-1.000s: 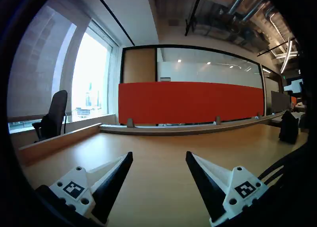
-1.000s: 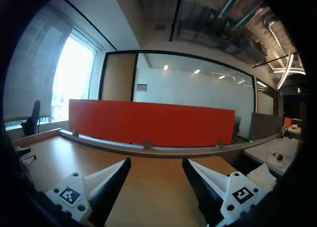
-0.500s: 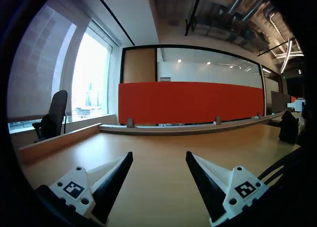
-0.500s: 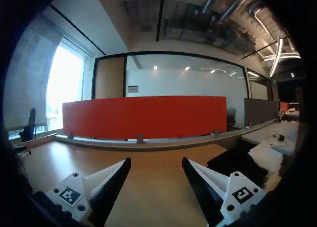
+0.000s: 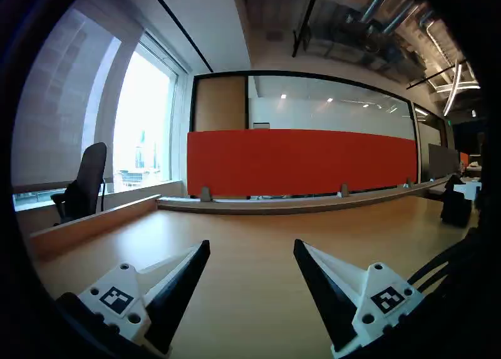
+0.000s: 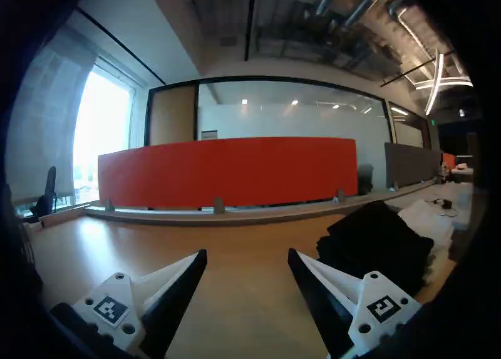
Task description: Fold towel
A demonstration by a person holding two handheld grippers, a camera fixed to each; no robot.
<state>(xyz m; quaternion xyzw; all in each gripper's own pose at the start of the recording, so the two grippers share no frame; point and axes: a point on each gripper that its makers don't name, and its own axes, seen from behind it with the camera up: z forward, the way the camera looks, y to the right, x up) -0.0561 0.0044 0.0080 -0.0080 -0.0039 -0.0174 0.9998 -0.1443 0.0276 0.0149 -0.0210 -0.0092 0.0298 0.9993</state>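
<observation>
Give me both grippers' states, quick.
Left gripper: open, holding nothing.
Right gripper: open, holding nothing; the black folded towels lie untouched off to one side.

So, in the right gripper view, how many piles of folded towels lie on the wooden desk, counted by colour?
black towel pile: 1
white towel pile: 1
Total: 2

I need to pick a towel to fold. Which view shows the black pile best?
The right gripper view: the black pile sits close, right of the right gripper, folds visible. The left gripper view offers a small dark shape at far right, too small to identify.
</observation>
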